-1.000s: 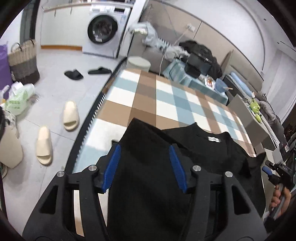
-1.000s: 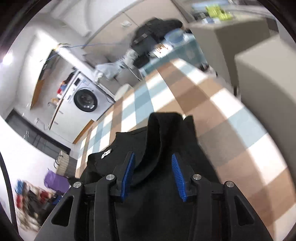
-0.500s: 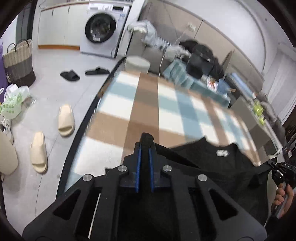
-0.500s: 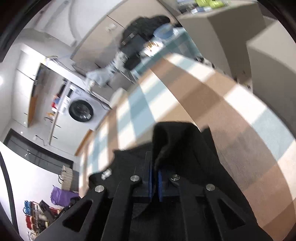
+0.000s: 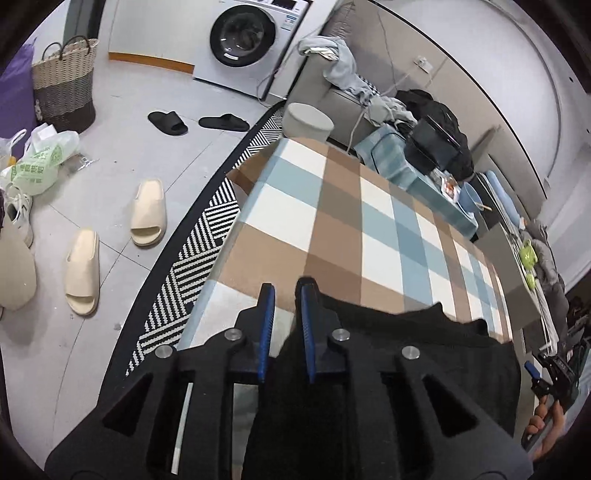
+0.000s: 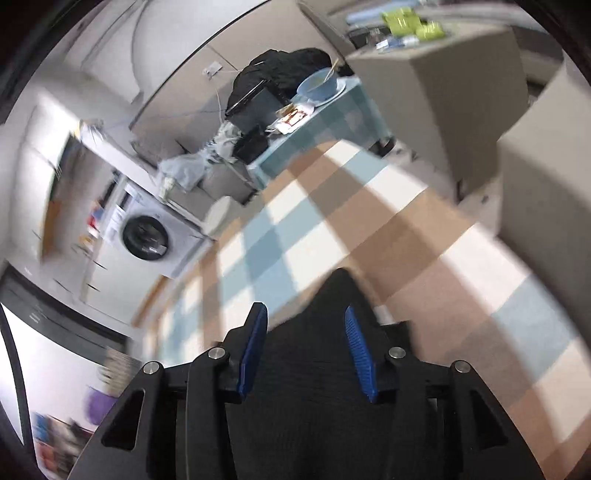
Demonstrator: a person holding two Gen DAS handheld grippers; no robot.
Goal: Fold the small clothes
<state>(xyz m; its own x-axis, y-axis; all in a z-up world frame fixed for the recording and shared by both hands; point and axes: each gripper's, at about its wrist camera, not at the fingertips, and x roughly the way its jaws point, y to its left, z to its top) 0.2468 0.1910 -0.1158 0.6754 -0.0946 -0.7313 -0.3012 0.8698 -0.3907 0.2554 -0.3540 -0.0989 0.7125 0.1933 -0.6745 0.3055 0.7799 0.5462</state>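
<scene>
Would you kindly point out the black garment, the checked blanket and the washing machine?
black garment [image 5: 436, 354], left wrist view, on its upper folded part.
checked blanket [image 5: 332, 221], left wrist view, on a bare brown square.
washing machine [image 5: 243, 35], left wrist view, on its round door.

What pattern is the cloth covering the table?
The tablecloth is checked in brown, pale blue and white; sharpest in the left wrist view.

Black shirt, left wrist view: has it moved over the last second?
Yes. The black shirt was pulled back toward the camera, uncovering more of the checked tablecloth.
</scene>
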